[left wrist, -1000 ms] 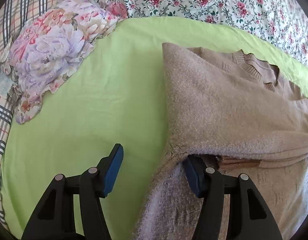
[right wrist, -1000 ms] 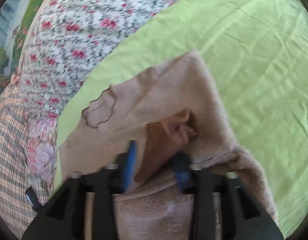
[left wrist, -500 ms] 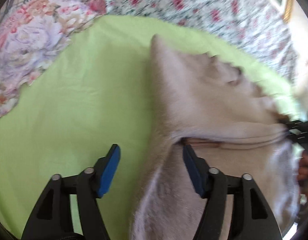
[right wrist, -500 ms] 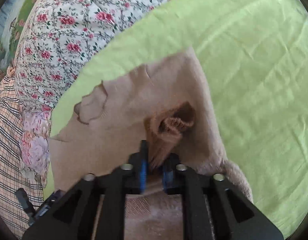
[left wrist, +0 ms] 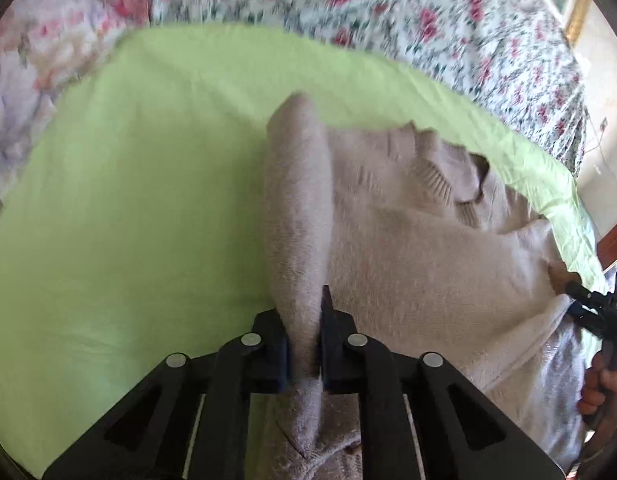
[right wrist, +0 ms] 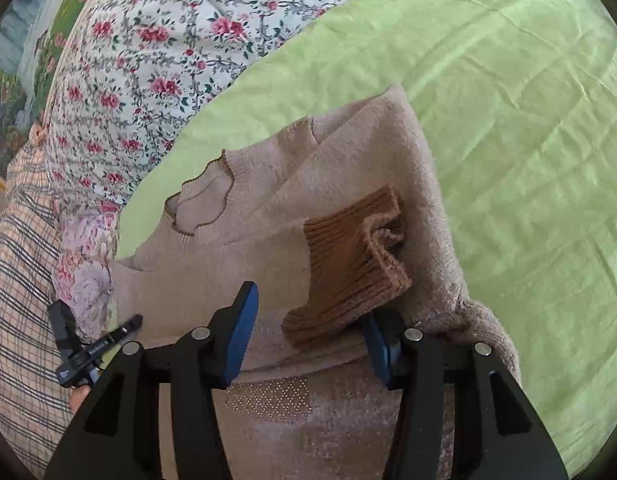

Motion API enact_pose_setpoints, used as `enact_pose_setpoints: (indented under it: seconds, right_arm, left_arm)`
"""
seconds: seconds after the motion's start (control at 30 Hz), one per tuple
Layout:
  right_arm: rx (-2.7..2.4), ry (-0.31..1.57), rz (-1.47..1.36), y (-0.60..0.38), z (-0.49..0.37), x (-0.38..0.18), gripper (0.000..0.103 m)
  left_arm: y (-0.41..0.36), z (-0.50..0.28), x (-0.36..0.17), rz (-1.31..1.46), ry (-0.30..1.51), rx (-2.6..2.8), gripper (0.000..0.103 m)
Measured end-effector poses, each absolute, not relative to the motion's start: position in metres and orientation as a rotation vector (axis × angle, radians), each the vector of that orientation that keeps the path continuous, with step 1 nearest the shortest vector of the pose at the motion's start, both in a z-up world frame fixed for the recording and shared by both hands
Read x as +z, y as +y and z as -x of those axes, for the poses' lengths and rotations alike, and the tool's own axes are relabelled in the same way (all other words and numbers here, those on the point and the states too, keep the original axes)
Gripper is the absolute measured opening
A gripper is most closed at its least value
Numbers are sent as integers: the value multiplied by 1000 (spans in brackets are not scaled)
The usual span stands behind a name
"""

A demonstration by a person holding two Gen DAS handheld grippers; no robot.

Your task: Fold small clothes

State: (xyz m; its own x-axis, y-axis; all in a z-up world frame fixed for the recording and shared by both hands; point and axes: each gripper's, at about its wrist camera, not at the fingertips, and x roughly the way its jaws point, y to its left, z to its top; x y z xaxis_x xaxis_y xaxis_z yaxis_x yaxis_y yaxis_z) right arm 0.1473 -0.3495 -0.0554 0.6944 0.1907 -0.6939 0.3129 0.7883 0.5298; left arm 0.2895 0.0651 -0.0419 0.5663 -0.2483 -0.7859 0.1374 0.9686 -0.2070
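Green sheet (right wrist: 508, 120) covers the bed, with a flowered quilt (right wrist: 148, 48) bunched beyond it, and the beige sweater (left wrist: 408, 248) lies across the sheet with its neckline toward the quilt and both sides folded inward. Two things have changed within the last second. At the sweater's left edge, the left gripper (left wrist: 304, 344), which stood wide open a second ago, is now clamped on a thick ridge of fold (left wrist: 298, 208) and pinches it upright. On the other side, the right gripper (right wrist: 308, 340), closed on the brown ribbed cuff (right wrist: 352, 268) half a second ago, has sprung apart, and the cuff now rests loose on the sweater's chest between its blue pads. So the sleeve looks placed, and the left side is likely next to be carried across.
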Motion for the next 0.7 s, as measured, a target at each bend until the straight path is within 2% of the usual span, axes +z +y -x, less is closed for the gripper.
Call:
enact_pose_setpoints:
  seconds: [0.03,0.07,0.13,0.2,0.3,0.5,0.63,0.7]
  right_arm:
    - [-47,797,-649,-344,-149,-49,14]
    - [-26,774,-636,-340,-150,-43,11]
    - [-22,750,-602,-334,-151,-35,11]
    - [-105,822,-538,-335,-156,-41,11]
    - [-203,890,-548,-353,-149,-58,19]
    - [-235,833,-593,-371,-106,-38,21]
    - [-187,819,-563,-362,-77,-18,49]
    - [-164,820,-551,-353,-63,-12,50]
  left_arm:
    - [69,-286,-39,133,906,-228,8]
    - [73,-284,-39,147,890,-233,8]
    - [82,-285,-46,175,885,-233,7]
    - [84,-285,-53,170,891,-228,7]
    - [81,-285,-50,129,882,-204,8]
    - [81,-270,-40,62,913,-142,14]
    - [91,-235,-20,104,904,-148,14]
    - [95,-205,-11,131,899,-161,15]
